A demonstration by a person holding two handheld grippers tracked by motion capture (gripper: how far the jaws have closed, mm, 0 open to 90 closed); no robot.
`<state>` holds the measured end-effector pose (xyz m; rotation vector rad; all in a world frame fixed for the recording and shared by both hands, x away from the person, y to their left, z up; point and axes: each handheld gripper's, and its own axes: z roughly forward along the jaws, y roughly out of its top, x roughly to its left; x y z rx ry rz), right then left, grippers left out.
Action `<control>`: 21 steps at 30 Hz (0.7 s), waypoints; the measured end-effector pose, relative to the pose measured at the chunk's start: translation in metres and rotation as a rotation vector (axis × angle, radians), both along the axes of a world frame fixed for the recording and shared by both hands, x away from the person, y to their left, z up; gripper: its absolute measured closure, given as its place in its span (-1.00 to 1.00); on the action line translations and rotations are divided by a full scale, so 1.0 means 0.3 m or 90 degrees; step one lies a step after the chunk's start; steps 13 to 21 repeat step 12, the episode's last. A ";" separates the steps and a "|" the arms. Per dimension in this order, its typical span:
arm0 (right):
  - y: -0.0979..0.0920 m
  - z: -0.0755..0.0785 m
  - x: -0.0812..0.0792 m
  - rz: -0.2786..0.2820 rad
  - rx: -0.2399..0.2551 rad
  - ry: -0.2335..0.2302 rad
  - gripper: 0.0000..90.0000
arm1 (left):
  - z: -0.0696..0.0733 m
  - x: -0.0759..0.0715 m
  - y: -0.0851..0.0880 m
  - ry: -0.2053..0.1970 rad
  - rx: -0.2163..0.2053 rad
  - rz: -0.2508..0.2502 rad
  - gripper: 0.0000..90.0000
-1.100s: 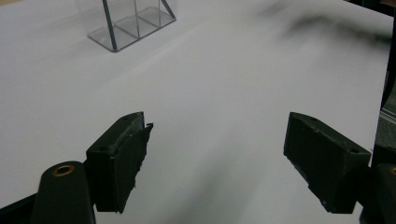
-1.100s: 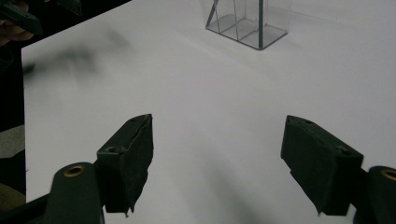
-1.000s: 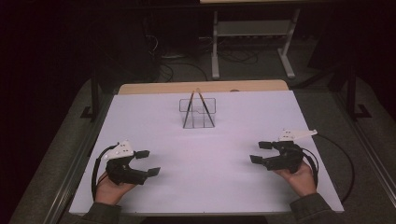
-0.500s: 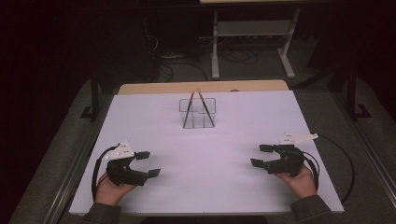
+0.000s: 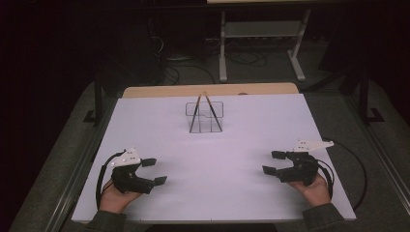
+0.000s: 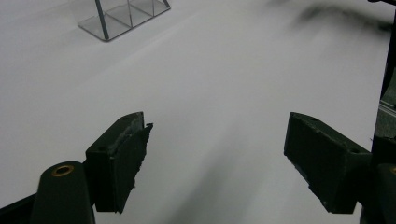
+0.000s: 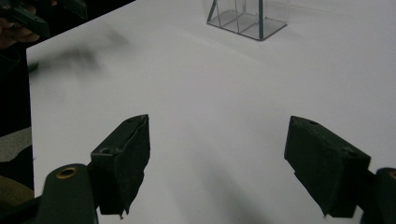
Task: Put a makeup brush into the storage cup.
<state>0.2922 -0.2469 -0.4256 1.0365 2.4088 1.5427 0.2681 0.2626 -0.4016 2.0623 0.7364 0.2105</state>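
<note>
Clear plastic holder [image 5: 205,116] with two leaning sticks stands untouched at the far middle of the white bench [image 5: 212,193], while the right claw [image 5: 273,162] has drifted slightly nearer the person and the left claw [image 5: 154,171] stays put, both wide open and empty

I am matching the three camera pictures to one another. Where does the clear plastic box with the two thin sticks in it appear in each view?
High view: the clear plastic box with two leaning sticks stands at the far middle of the white table.
Left gripper view: at the top left, cut by the edge.
Right gripper view: at the top, right of centre.
Shared landmark: the white table surface.
</note>
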 end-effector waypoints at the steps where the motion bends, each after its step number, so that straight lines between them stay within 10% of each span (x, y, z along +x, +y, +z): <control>1: 0.000 -0.001 -0.001 0.000 0.001 0.001 -0.52 | 0.000 0.000 0.001 0.000 0.000 0.000 -0.55; 21: -0.001 -0.003 -0.010 0.010 0.006 -0.001 -0.53 | 0.001 0.001 -0.002 -0.006 0.004 -0.002 -0.55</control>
